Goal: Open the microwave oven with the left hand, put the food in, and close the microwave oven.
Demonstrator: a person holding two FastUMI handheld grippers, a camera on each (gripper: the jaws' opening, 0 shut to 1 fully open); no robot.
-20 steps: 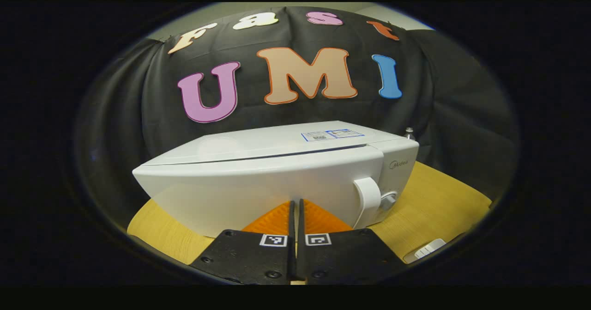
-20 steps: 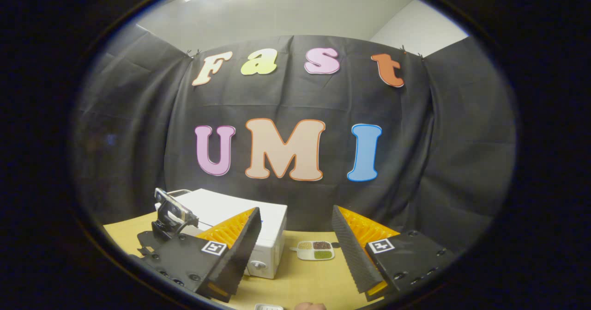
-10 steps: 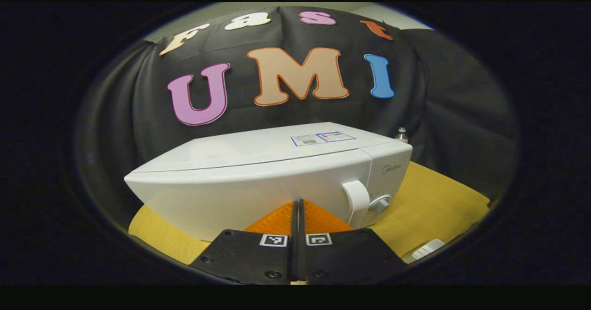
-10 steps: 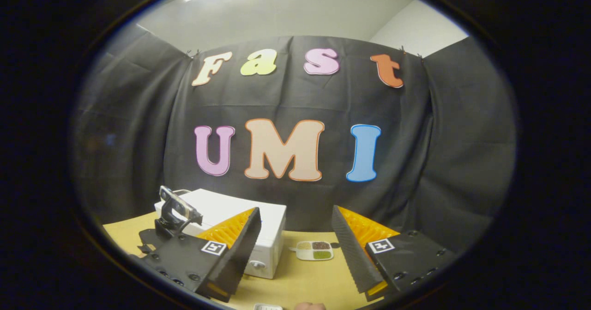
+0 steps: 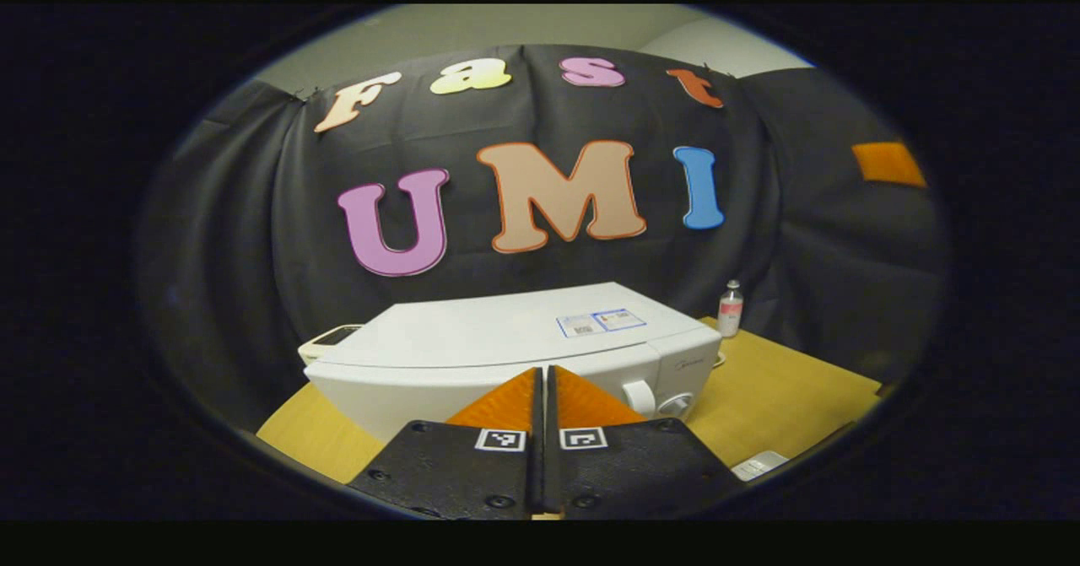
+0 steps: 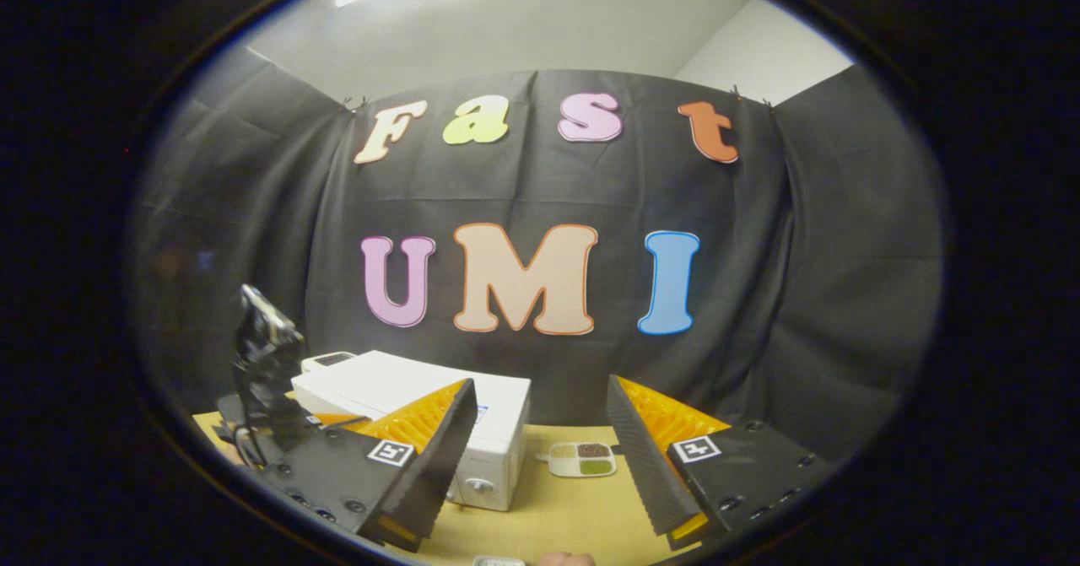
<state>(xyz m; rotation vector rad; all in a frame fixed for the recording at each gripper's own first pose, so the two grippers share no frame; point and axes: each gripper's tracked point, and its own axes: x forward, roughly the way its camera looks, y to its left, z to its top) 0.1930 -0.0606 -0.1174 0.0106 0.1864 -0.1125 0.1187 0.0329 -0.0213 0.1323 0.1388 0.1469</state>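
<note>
White microwave (image 5: 506,342) beyond closed left tongs (image 5: 541,380)

The left claw (image 5: 541,380) has its fingers pressed together, while the right claw (image 6: 540,431) is spread wide.

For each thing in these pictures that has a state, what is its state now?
microwave oven: door closed.
left gripper: shut, holds nothing.
right gripper: open, holds nothing.
food tray: on the table, beside the oven, untouched.
small bottle: upright, capped.
</note>
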